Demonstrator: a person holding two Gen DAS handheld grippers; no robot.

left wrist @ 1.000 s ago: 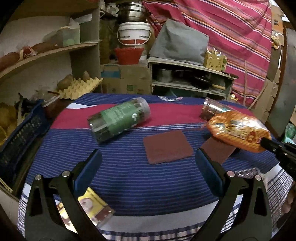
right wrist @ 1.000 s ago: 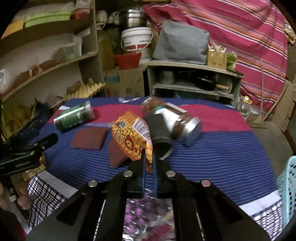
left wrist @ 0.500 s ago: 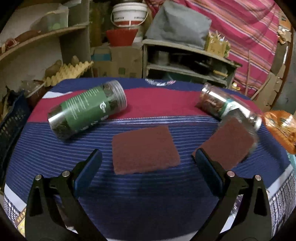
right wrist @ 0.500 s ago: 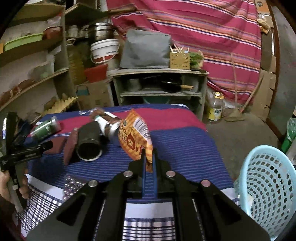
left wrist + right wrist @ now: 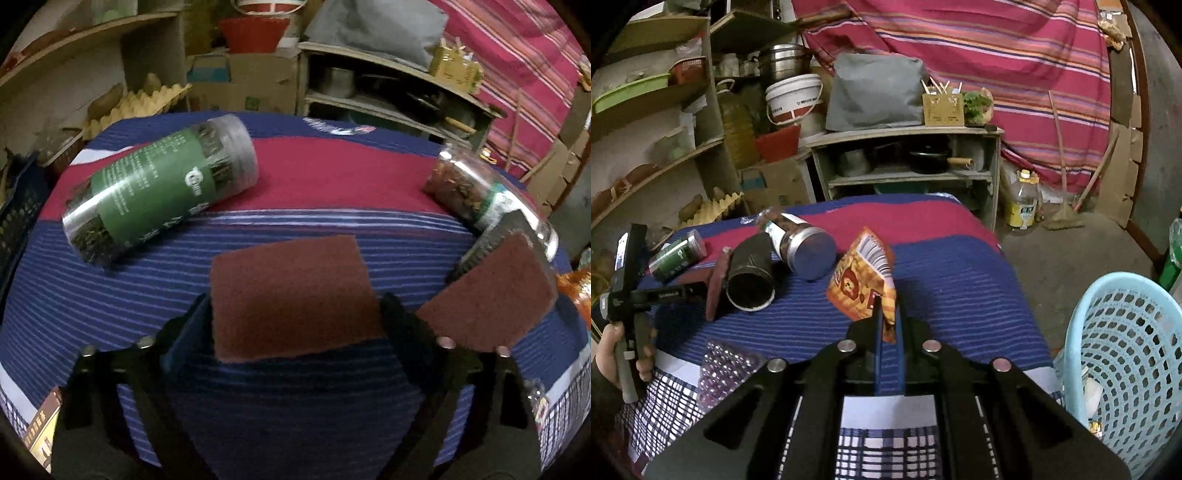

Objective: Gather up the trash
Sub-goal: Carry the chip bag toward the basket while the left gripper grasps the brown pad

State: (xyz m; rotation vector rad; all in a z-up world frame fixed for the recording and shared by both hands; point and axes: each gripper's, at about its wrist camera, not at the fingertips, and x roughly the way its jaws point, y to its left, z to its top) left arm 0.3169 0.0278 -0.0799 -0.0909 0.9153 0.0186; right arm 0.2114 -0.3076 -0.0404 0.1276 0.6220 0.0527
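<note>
A flat maroon scouring pad (image 5: pixel 291 295) lies on the striped tablecloth (image 5: pixel 295 398), between the fingers of my left gripper (image 5: pixel 295 319). Its jaws are closing on either side of the pad, which lies flat and unbent; I see no squeeze on it. My right gripper (image 5: pixel 888 325) is shut on a corner of an orange snack wrapper (image 5: pixel 862 282), held above the table's right part. The wrapper's edge also peeks in at the right of the left wrist view as an orange wrapper (image 5: pixel 576 291). A light blue basket (image 5: pixel 1123 362) stands on the floor to the right.
A green-labelled jar (image 5: pixel 159 195) and a jar with brown contents (image 5: pixel 476 192) lie on their sides. A second pad (image 5: pixel 491 299) leans on a black cylinder (image 5: pixel 750 277). A blister pack (image 5: pixel 727 369) lies near the front edge. Shelves and boxes stand behind.
My left gripper moved forward and down onto the maroon pad and its jaws narrowed. My right gripper carried the wrapper rightward, away from the jars, bringing the blue basket into view.
</note>
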